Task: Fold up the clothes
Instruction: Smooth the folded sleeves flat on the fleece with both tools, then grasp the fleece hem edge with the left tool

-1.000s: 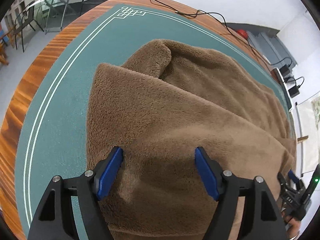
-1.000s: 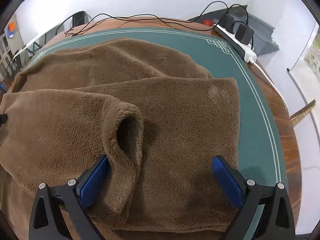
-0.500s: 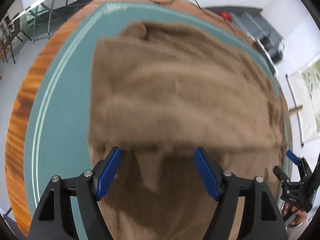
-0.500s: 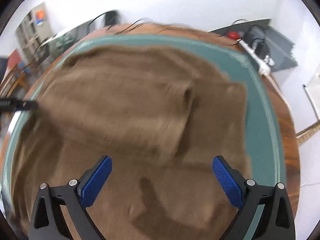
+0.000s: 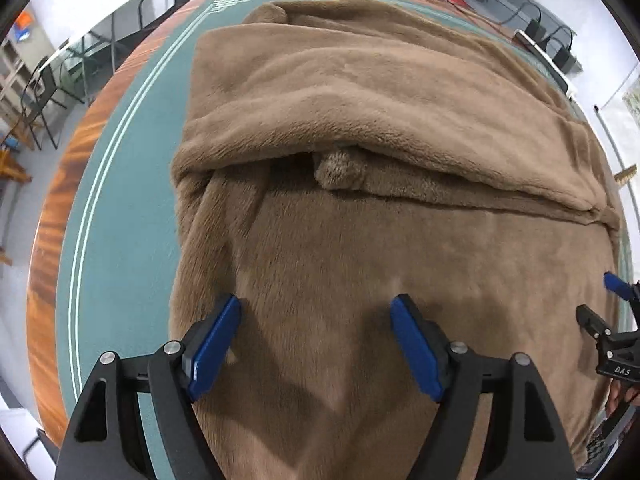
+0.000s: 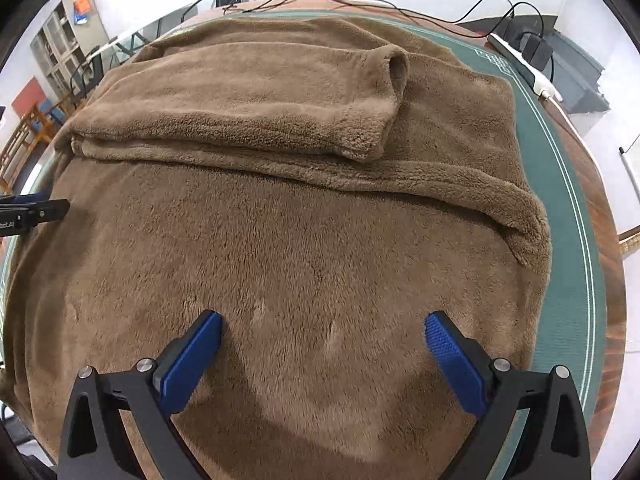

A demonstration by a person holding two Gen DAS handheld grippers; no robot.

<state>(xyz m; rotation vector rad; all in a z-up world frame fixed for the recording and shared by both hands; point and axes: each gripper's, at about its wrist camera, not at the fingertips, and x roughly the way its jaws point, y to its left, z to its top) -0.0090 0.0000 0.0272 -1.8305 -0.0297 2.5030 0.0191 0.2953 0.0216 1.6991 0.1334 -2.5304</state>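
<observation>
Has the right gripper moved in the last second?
Yes. The right gripper has pulled back toward the near side; the sleeve cuff now lies far ahead of it.

The garment (image 6: 320, 240) lies on the mat (image 6: 568, 208) on the table (image 5: 52, 216); its far part is folded over the near part.

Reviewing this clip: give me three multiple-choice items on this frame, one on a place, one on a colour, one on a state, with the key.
1. Where does the folded-over sleeve lie?
A. on the far part of the brown fleece garment
B. off the table
C. in a claw

2. What colour is the mat under the garment?
A. red
B. teal green
C. yellow

3. How does the right claw stand?
A. shut on the sleeve
B. shut on a cable
C. open, nothing between its pads

Key: 1 A, the sleeve rests across the garment's far half; 2 B, green shows beside the fleece; 3 C, its blue pads stand wide apart above flat fleece.
</observation>
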